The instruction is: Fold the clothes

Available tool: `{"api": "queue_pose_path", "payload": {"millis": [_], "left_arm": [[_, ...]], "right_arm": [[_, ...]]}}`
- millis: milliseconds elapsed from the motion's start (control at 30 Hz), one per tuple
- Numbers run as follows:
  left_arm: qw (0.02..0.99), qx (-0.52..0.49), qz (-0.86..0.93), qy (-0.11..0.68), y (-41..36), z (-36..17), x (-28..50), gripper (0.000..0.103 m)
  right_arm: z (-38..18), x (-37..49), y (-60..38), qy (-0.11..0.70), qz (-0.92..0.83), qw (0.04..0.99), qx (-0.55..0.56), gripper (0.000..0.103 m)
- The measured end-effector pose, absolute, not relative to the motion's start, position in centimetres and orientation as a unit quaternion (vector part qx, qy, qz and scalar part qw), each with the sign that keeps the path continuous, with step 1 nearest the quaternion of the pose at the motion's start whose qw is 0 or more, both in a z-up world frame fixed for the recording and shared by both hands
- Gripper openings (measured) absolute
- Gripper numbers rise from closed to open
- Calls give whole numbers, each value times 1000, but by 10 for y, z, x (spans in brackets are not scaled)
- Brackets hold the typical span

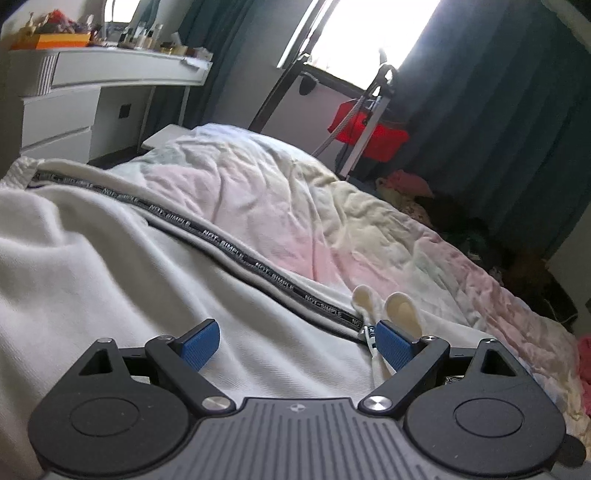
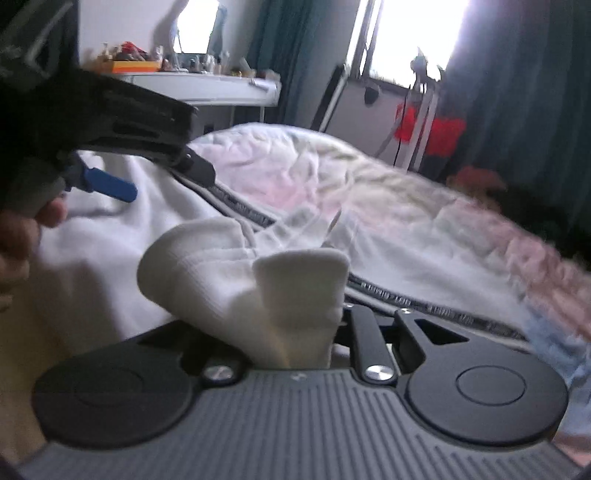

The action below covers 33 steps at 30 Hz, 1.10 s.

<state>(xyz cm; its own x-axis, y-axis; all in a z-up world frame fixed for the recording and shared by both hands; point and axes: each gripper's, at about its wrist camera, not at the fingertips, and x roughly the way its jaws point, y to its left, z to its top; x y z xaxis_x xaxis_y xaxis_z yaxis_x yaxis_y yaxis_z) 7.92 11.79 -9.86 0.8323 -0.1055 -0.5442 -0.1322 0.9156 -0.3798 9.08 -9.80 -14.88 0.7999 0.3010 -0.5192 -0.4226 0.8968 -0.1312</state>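
rumpled bed [image 1: 332, 206], white hoodie [image 1: 110, 258] spread, left tool [image 1: 295, 341] spread wide, right tool [image 2: 295, 343] clamping ribbed cuff [image 2: 258, 295]

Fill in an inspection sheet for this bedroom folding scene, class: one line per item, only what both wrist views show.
Surface: bed with a crumpled pastel pink, yellow and white quilt.
Job's things: cream zip-up sweatshirt spread on the bed; black zipper tape printed NOT SIMPLE; ribbed cream cuff bunched upward.
Clutter: pink and dark clothes heaped on the floor beside the bed.
Grippers: left gripper open over the sweatshirt, blue pads apart; right gripper shut on the ribbed cuff.
Cables: pale hose by the red box.
Surroundings: white dressing table crowded with bottles, dark teal curtains, bright window.
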Motion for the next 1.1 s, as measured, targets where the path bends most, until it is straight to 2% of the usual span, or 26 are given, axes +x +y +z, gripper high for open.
{"api": "queue_pose_path", "payload": {"millis": [33, 100, 167, 200, 333, 433, 667, 800, 900, 1067, 1100], "left_arm": [[936, -203, 5, 287, 117, -97, 78, 92], [938, -201, 0, 282, 115, -96, 76, 92], [939, -201, -4, 279, 114, -95, 74, 92], [940, -199, -6, 278, 113, -94, 73, 92], [945, -177, -27, 274, 102, -89, 65, 92], [948, -157, -63, 268, 89, -82, 55, 92], [934, -131, -196, 269, 43, -79, 34, 91], [931, -106, -232, 259, 19, -83, 29, 90], [927, -94, -245, 268, 9, -93, 34, 87], [929, -56, -220, 293, -7, -113, 45, 65], [929, -57, -215, 297, -8, -116, 48, 64]], "right_arm": [[-144, 93, -103, 263, 201, 939, -96, 25], [-132, 94, -116, 291, 231, 928, -32, 51], [-121, 89, -130, 316, 261, 911, 32, 72], [-116, 86, -137, 326, 274, 902, 62, 77], [-103, 76, -170, 348, 307, 871, 162, 77], [-98, 77, -198, 341, 271, 874, 216, 77], [-115, 101, -237, 357, 130, 887, 260, 78], [-123, 105, -246, 359, 116, 882, 283, 76], [-116, 98, -250, 341, 88, 903, 248, 76], [-111, 94, -249, 326, 56, 923, 195, 78], [-113, 95, -249, 328, 54, 924, 191, 77]]}}
